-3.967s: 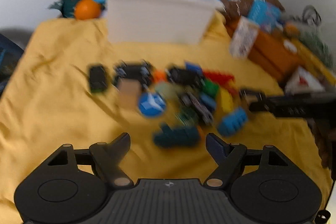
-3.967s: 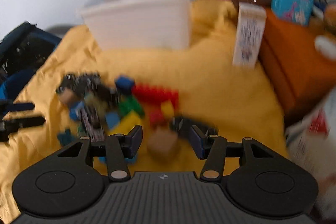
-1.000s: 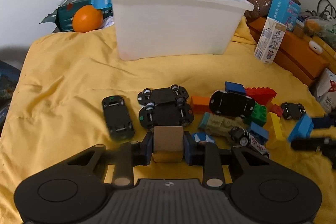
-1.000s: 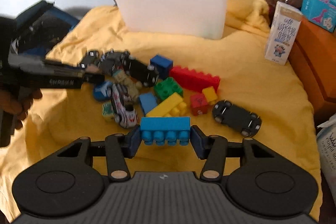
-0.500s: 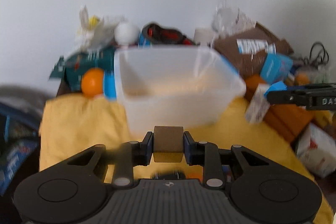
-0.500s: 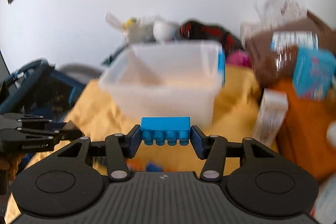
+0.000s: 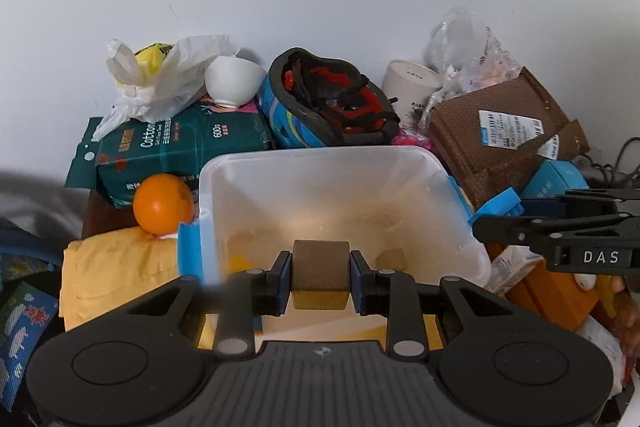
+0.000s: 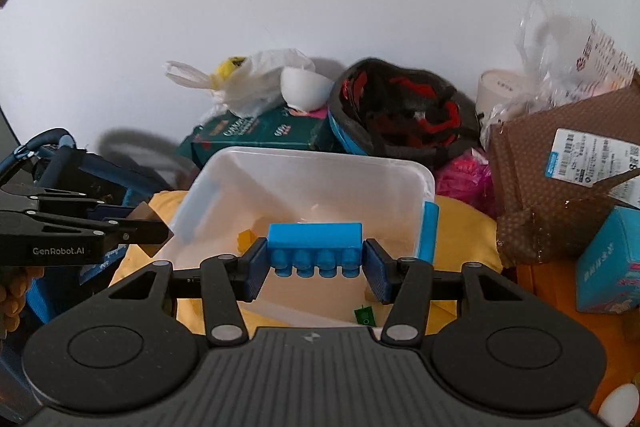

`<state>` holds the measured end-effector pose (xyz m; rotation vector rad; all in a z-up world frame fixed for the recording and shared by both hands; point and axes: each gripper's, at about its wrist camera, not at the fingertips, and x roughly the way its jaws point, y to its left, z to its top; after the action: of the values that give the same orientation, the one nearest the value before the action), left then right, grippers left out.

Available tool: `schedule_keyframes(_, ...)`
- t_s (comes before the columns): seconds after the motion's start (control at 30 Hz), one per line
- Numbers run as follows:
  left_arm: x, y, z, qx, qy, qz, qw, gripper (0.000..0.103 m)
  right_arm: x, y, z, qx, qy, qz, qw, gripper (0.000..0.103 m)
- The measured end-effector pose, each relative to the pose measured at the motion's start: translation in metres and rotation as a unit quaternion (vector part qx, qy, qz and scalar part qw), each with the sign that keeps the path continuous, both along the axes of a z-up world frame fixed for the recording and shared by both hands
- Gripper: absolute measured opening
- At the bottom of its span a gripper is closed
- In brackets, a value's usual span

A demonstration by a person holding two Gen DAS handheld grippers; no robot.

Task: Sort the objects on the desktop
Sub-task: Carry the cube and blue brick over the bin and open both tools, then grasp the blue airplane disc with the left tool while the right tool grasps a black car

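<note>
My left gripper (image 7: 320, 281) is shut on a brown cork block (image 7: 320, 273) and holds it over the near edge of the white plastic bin (image 7: 360, 163). My right gripper (image 8: 316, 263) is shut on a blue toy brick (image 8: 315, 241), studs down, over the same bin (image 8: 320, 159). Another cork block (image 7: 392, 259) and a yellow piece (image 7: 240, 263) lie in the bin. In the left wrist view the right gripper (image 7: 496, 213) shows at the right with the blue brick (image 7: 500, 205). In the right wrist view the left gripper (image 8: 152, 223) shows at the left.
Behind the bin stand a green tissue pack (image 7: 180, 143), an orange (image 7: 162, 203), a white bowl (image 7: 232, 81), a helmet (image 7: 332, 103), a white cup (image 7: 412, 83) and a brown box (image 7: 500, 135). A yellow cloth (image 7: 120, 267) covers the table. A blue carton (image 8: 608, 263) stands at the right.
Both grippers have lifted their pieces from the cloth and moved forward to the bin. The toys on the cloth have dropped out of view.
</note>
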<state>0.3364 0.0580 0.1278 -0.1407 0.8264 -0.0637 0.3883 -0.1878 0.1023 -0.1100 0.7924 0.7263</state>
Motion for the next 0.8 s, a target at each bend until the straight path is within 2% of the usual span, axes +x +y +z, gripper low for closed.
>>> schedule_keyframes(0.03,0.004,-0.001,0.000,0.004,0.000,0.003,1.0000,0.033,0.003,0.003,-0.001,-0.003,0.003,-0.002,1.000,0.054)
schedule_keyframes(0.07,0.007,-0.001,-0.001,0.007,-0.003,0.008,0.9999,0.040,0.005,0.006,-0.002,-0.006,0.004,-0.004,1.000,0.054)
schedule_keyframes(0.1,0.009,-0.001,-0.002,0.011,-0.006,0.012,0.9998,0.049,0.007,0.009,-0.003,-0.010,0.002,-0.006,1.000,0.055)
schedule_keyframes(0.13,0.010,0.000,-0.005,0.019,-0.009,0.023,0.9995,0.068,0.009,0.011,-0.004,-0.013,-0.003,-0.007,1.000,0.056)
schedule_keyframes(0.17,0.009,0.000,-0.007,0.033,-0.013,0.046,0.9983,0.075,0.011,0.013,-0.006,-0.017,-0.008,-0.009,1.000,0.068)
schedule_keyframes(0.2,0.007,0.001,-0.009,0.041,-0.018,0.059,0.9973,0.075,0.013,0.013,-0.008,-0.018,-0.013,-0.016,1.000,0.080)
schedule_keyframes(0.3,-0.008,0.007,-0.018,0.032,-0.028,0.052,0.9977,0.075,0.012,0.009,-0.012,-0.005,-0.012,-0.027,1.000,0.080)
schedule_keyframes(0.37,-0.026,0.008,-0.026,0.045,-0.036,0.051,0.9971,0.075,0.004,0.003,-0.015,0.005,-0.013,-0.021,1.000,0.079)
schedule_keyframes(0.5,-0.085,0.006,-0.053,0.029,-0.057,0.033,0.9974,0.075,-0.038,-0.027,-0.027,0.023,-0.029,-0.009,0.999,0.079)
schedule_keyframes(0.57,-0.121,-0.001,-0.077,0.026,-0.061,0.034,0.9972,0.075,-0.069,-0.045,-0.046,0.016,-0.036,-0.007,0.999,0.079)
schedule_keyframes(0.67,-0.162,-0.019,-0.118,0.030,-0.049,0.030,0.9979,0.075,-0.112,-0.076,-0.094,-0.020,-0.037,-0.029,0.999,0.079)
schedule_keyframes(0.8,-0.191,-0.044,-0.164,0.040,-0.014,0.020,0.9989,0.075,-0.140,-0.106,-0.156,-0.065,0.005,-0.084,0.994,0.079)
